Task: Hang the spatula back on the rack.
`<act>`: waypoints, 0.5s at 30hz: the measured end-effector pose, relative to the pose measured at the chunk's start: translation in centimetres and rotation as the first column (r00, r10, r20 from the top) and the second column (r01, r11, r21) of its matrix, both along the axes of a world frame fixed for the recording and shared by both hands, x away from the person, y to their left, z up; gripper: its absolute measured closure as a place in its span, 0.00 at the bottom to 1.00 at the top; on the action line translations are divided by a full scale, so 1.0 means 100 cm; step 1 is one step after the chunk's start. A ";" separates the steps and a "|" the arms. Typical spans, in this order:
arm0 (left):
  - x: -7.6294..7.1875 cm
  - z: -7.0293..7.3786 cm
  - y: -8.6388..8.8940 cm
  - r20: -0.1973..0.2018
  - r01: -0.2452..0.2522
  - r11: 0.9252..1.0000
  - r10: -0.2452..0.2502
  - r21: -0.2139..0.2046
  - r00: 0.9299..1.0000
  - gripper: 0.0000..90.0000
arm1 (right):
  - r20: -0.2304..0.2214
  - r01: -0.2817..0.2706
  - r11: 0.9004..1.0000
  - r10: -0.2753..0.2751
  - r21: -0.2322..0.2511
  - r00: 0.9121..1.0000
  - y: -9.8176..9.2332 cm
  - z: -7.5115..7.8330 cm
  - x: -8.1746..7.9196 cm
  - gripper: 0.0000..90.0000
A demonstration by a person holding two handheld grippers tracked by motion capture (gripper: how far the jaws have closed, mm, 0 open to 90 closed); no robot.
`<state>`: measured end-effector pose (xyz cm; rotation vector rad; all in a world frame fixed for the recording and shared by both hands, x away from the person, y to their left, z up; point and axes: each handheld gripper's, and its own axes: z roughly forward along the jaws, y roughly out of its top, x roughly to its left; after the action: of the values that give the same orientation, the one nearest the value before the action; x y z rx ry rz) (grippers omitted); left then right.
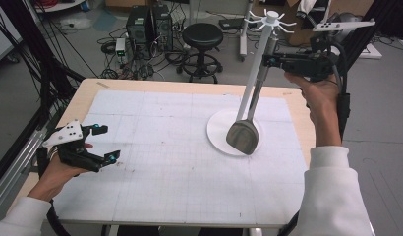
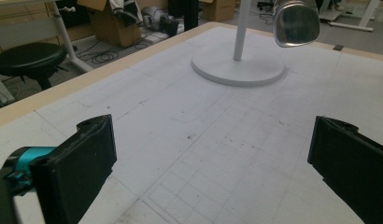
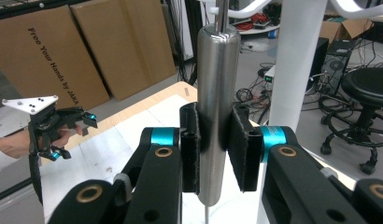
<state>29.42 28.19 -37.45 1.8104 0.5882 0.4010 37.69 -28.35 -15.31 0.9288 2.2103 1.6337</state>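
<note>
A steel spatula (image 1: 244, 136) hangs head down over the round white base (image 1: 218, 129) of a hook stand (image 1: 271, 18). Its handle runs up alongside the stand's white pole. My right gripper (image 1: 268, 61) is shut on the upper handle, high above the table's far right. In the right gripper view the pads of my right gripper (image 3: 217, 149) press both sides of the spatula's polished handle (image 3: 218, 70), with the stand's pole (image 3: 299, 60) just behind. My left gripper (image 1: 105, 142) rests low at the table's left, open with nothing between its jaws. In its view my left gripper (image 2: 212, 140) faces the spatula head (image 2: 296, 21) and the stand's base (image 2: 236, 70).
A white gridded mat (image 1: 180, 162) covers the wooden table (image 1: 86, 93). Beyond the far edge stand a black stool (image 1: 203, 37), computer towers (image 1: 150, 24) and floor cables. Cardboard boxes (image 3: 54, 51) lean behind the table in the right gripper view.
</note>
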 end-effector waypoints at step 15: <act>-0.002 0.001 -0.001 0.004 -0.002 1.000 0.002 0.017 1.000 0.02 | 0.047 0.023 0.999 -0.022 -0.028 0.999 0.005 -0.017 0.008 0.81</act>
<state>29.26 28.06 -37.38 1.8248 0.5858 0.4121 38.47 -27.89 -17.03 0.8955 2.1790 1.5936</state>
